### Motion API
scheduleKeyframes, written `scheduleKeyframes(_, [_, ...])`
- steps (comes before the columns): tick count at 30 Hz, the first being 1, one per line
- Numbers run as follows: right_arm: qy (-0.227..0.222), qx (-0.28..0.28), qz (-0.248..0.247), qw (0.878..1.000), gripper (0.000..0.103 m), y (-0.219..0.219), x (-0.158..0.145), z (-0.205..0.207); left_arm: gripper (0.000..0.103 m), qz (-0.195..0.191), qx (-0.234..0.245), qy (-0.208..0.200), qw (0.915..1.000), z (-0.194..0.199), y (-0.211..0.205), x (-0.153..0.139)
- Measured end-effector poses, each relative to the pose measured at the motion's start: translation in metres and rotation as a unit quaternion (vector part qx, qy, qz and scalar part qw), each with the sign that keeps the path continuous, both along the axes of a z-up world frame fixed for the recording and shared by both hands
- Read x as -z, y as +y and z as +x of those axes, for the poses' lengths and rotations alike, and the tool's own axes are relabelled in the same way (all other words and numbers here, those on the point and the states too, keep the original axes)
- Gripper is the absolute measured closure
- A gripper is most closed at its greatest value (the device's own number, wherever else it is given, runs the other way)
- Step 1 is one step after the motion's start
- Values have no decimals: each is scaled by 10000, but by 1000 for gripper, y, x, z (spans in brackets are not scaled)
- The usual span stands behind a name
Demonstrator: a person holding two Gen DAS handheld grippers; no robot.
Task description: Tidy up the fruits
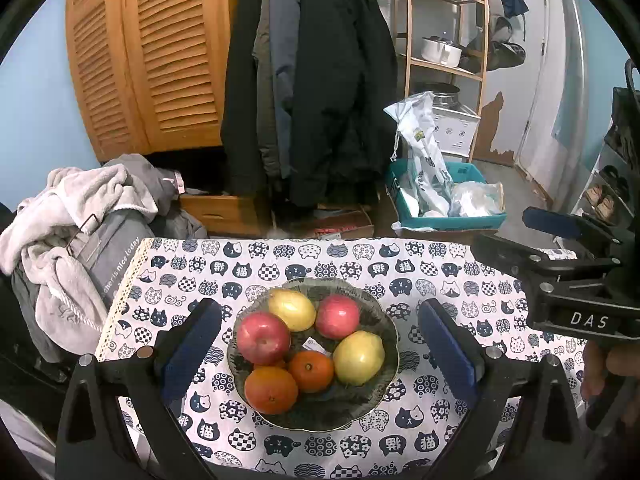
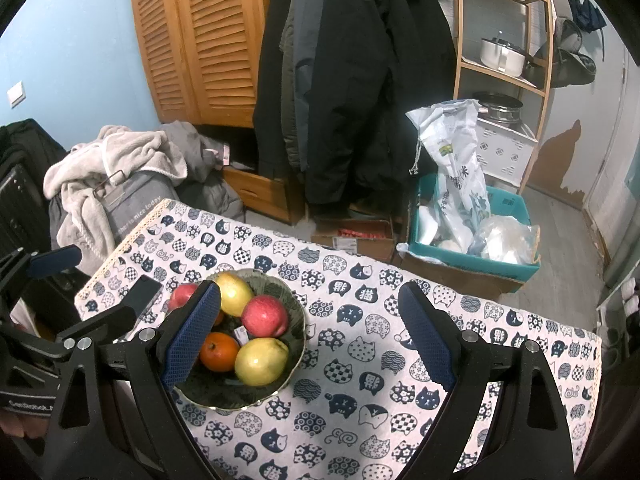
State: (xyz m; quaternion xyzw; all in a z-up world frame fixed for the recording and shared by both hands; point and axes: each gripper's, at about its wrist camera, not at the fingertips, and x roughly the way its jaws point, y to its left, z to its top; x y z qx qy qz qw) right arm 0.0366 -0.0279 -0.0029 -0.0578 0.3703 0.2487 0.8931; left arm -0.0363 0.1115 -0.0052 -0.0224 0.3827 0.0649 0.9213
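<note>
A dark patterned bowl [image 1: 374, 400] on the cat-print tablecloth holds two red apples [image 1: 263, 337], two yellow pears [image 1: 359, 357] and two oranges [image 1: 271, 390]. My left gripper [image 1: 320, 346] is open and empty, its blue pads on either side of the bowl, hovering above it. My right gripper [image 2: 310, 334] is open and empty, to the right of the bowl [image 2: 296, 344]; its left pad hides part of the fruit. The right gripper also shows at the right edge of the left wrist view [image 1: 560, 248].
The table [image 1: 440, 276] ends at a lace edge on the left. Behind it are a pile of clothes [image 1: 80, 216], hanging coats [image 1: 312, 80], a wooden cabinet [image 1: 152, 52], a teal bin with bags [image 1: 444, 196] and a shelf rack [image 1: 448, 40].
</note>
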Motion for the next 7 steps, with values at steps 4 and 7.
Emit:
scheduleKeyframes(4, [-2,0,0,10000,14,0,0,0,3,-20,5,-7,10000,0,0,-1])
scheduleKeyframes(7, [0,-1,2,10000,14,0,0,0,3,-40,21,14,10000,1,0,-1])
